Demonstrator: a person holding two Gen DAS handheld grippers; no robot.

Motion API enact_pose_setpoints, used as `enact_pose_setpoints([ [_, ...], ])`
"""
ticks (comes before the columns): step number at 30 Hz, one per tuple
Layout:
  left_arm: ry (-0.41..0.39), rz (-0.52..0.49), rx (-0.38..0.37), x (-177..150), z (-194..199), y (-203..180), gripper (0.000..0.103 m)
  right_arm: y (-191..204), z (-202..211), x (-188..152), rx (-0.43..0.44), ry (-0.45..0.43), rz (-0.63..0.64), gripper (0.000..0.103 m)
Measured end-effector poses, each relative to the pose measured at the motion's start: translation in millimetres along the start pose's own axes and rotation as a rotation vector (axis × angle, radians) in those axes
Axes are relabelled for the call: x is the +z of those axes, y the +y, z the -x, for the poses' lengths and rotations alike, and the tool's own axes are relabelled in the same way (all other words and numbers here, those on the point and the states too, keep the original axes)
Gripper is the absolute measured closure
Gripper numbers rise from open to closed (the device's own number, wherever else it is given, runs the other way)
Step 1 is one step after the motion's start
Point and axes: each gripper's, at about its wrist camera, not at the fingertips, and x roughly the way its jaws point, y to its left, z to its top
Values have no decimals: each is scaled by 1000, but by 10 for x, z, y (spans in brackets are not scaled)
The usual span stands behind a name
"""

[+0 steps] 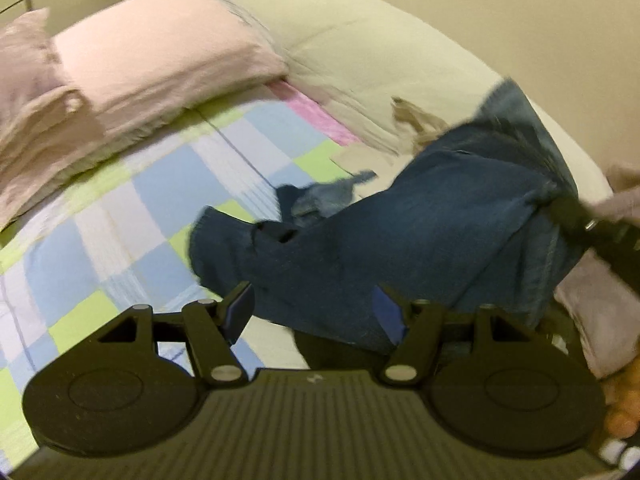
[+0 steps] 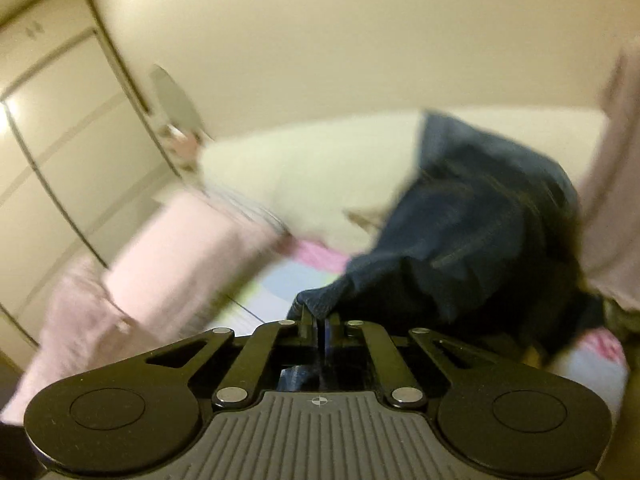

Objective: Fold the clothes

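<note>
Your right gripper [image 2: 320,320] is pinched tight on a corner of the blue jeans [image 1: 400,220], lifting that end off the checked bed cover [image 1: 120,208]. Your left gripper [image 1: 316,312] is wide open and holds nothing. The jeans lie just in front of it, stretching long from near its fingers up toward your right, so your left is closest to the loose end

We see our left tongs [image 1: 314,312] standing wide over the blue jeans [image 1: 400,232] on the checked bedsheet [image 1: 120,216]; beyond them lies a pink pillow [image 1: 152,52].
</note>
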Motion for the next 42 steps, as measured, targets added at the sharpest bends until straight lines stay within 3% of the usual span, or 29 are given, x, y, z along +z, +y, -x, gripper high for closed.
enact_pose_setpoints([
  [6,-136,148,82,-213,831,757,41,937,423,216,235,-117,110,102],
  [15,-370,428,301,-1070,2596,2191,41,2641,1154,156,626,-222,153,103],
  [21,-493,535,430,-1678,3633,2891,41,3844,1772,53,881,-280,189,103],
  [23,-534,558,472,-1911,3988,3056,41,4195,1981,-83,926,-265,227,102],
  [25,-560,575,515,-2149,4273,3189,41,4419,2100,-315,964,-196,270,102],
  [28,-548,614,577,-2562,4563,3351,41,4661,2117,-917,905,77,427,101],
  [29,-523,634,591,-2700,4587,3403,41,4742,2114,-1126,879,175,480,84],
  [30,-497,655,606,-2838,4611,3455,41,4819,2015,-1424,812,344,552,63],
  [31,-468,675,619,-2973,4627,3503,41,4848,1927,-1731,727,480,614,57],
  [34,-357,712,648,-3352,4614,3536,41,4730,1981,-2470,581,582,779,56],
  [35,-328,716,653,-3453,4605,3500,41,4712,2036,-2620,569,610,808,56],
  [39,-250,737,666,-3800,4580,3348,41,4389,2137,-2886,589,712,823,56],
  [42,-213,745,660,-3992,4565,3171,41,4308,2087,-2965,583,720,871,56],
])
